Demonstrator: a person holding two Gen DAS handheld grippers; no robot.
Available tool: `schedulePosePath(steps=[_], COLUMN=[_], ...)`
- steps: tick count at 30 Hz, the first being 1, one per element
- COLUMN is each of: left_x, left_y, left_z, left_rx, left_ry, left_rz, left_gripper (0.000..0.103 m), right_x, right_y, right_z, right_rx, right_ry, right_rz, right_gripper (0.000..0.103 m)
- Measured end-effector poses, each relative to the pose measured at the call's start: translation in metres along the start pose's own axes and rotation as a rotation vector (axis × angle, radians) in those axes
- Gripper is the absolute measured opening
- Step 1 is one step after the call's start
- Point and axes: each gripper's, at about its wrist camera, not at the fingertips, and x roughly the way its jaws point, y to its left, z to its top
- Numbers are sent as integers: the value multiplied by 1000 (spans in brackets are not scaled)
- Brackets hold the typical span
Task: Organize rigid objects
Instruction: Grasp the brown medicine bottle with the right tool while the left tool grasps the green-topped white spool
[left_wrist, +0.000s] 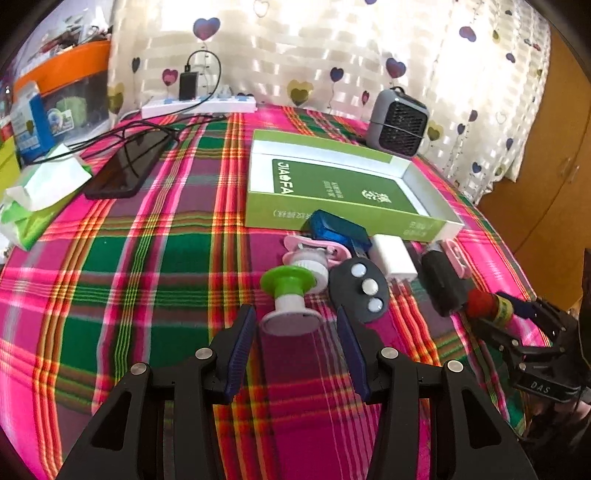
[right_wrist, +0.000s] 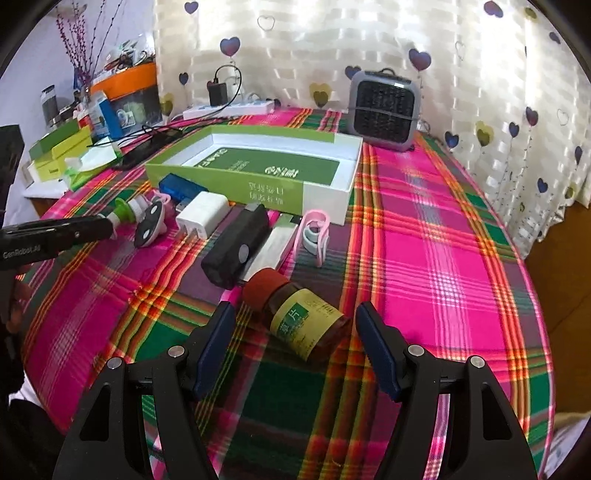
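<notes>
My left gripper is open, and a green-and-white spool lies on its side just between the fingertips, not gripped. A black key fob, white charger, blue USB device, pink clip and black box crowd behind it. My right gripper is open around a brown bottle with a red cap, lying on the cloth. Behind the cluster sits an open green box, holding only its green printed liner. The left gripper reaches in from the left.
A grey fan heater stands at the back by the heart-print curtain. A dark phone, tissue pack and power strip with cables occupy the left. The plaid table drops off on the right.
</notes>
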Motion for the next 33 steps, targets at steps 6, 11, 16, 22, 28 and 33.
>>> schedulePosePath(steps=[6, 11, 16, 22, 28, 33], left_x=[11, 11, 11, 10, 8, 1], left_y=[6, 9, 16, 15, 14, 14], left_z=[7, 9, 10, 8, 8, 7], left_rx=[-29, -47, -77, -72, -73, -69], left_ry=[30, 30, 29, 32, 25, 4], left_rz=[15, -1, -22, -40, -47, -45], left_gripper=[44, 44, 41, 33, 33, 33], right_x=[9, 10, 9, 7, 6, 4], right_y=[-4, -3, -4, -5, -5, -3], right_z=[2, 3, 3, 2, 1, 0], right_rx=[31, 14, 14, 24, 23, 29], right_ry=[34, 42, 40, 34, 29, 21], right_rz=[25, 23, 24, 29, 33, 48], right_gripper=[68, 67, 57, 49, 47, 45])
